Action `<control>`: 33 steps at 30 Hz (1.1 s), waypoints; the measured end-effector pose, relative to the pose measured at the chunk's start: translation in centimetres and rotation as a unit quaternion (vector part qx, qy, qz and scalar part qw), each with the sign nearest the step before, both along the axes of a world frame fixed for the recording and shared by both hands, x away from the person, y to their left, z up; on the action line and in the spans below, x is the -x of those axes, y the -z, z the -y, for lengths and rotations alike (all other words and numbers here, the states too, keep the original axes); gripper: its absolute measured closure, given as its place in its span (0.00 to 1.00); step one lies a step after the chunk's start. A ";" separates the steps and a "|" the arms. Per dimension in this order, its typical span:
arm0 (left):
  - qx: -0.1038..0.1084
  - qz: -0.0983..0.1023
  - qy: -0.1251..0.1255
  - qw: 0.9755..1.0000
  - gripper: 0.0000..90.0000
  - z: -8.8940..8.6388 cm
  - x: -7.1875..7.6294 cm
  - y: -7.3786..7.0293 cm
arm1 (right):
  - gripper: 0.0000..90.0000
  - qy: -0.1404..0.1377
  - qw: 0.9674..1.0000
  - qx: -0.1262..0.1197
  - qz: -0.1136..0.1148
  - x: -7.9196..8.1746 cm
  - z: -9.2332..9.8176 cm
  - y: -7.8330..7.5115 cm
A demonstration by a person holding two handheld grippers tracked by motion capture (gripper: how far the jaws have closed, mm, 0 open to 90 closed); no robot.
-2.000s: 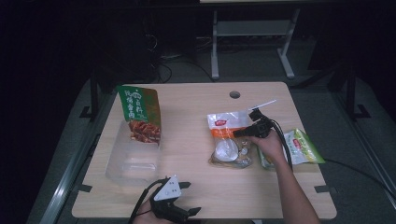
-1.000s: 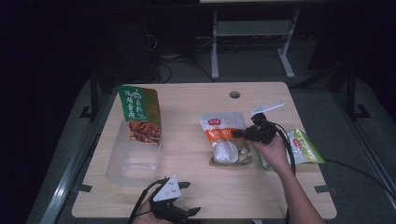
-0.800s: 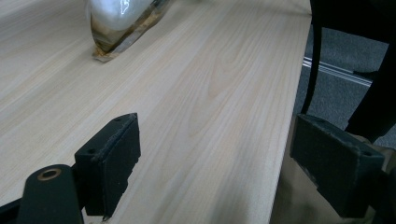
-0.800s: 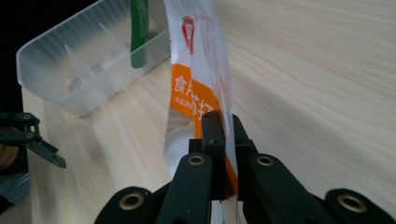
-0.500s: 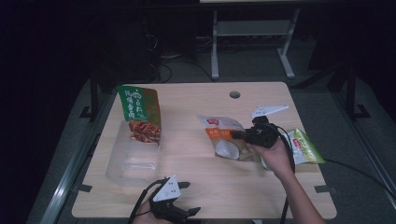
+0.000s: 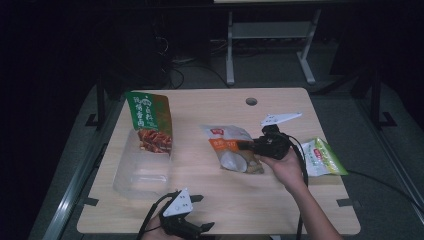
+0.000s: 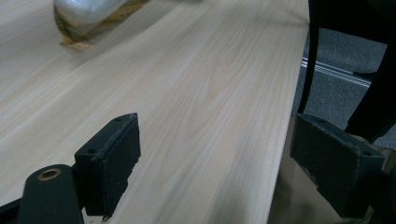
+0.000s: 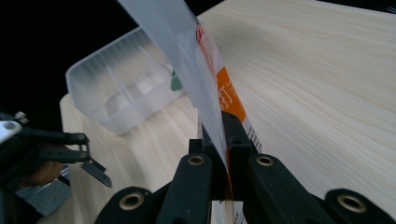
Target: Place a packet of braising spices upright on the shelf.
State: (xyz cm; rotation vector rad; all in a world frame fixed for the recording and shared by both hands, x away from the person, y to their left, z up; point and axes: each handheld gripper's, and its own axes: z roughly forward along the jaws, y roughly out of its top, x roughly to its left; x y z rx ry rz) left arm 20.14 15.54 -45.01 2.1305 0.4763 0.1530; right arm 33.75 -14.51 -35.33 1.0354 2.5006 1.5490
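Three snack pouches, one clear tray (image 6: 142,172); right gripper (image 6: 248,146) clamped on orange pouch (image 6: 231,154); left gripper (image 6: 200,212) agape

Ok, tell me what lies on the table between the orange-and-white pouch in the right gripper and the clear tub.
Nothing visible does: bare table separates the pouch from the clear tub. A green snack bag leans on the tub's far end.

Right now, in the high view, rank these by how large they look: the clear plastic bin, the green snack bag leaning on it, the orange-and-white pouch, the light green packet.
1. clear plastic bin
2. green snack bag
3. orange-and-white pouch
4. light green packet
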 end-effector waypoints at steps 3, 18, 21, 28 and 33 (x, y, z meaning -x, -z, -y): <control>0.000 0.001 0.000 1.000 0.18 0.0 0.0 0.0 | 1.00 -0.004 1.000 -0.005 0.004 0.1 -0.4 -0.3; -0.002 0.009 0.006 1.000 0.18 -0.2 0.0 -0.1 | 1.00 -0.033 0.999 -0.019 0.016 0.0 -4.0 -2.2; 0.001 0.009 0.007 1.000 0.18 -0.2 0.0 -0.1 | 1.00 -0.037 0.999 -0.023 0.016 -0.1 -4.5 -2.4; 0.004 0.003 0.005 1.000 0.18 -0.3 0.1 -0.2 | 1.00 -0.057 0.998 -0.025 0.021 -0.4 -7.0 -3.0; 0.006 0.002 0.006 1.000 0.18 -0.2 0.2 -0.1 | 1.00 -0.070 0.997 -0.032 0.023 -0.7 -8.3 -3.5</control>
